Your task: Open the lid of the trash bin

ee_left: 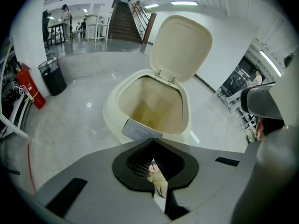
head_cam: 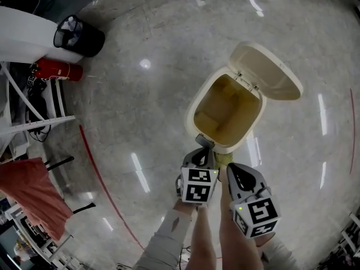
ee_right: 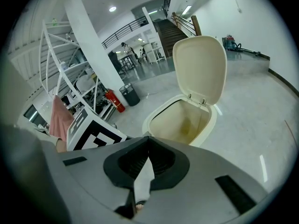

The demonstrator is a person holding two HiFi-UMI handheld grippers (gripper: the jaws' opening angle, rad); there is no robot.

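My cream trash bin (head_cam: 225,112) stands just ahead of both tongs, its lid (head_cam: 270,72) tipped up and back. My left gripper (head_cam: 203,144), tip at the bin's front rim, and my right gripper (head_cam: 230,167) beside it both have their jaws closed together, empty.

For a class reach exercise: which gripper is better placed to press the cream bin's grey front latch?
Probably left: the left gripper is at the grey front latch of the cream plastic trash bin; the right gripper sits further back.

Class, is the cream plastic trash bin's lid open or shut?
Open: the cream plastic lid stands tilted back, baring the cream bin's inside.
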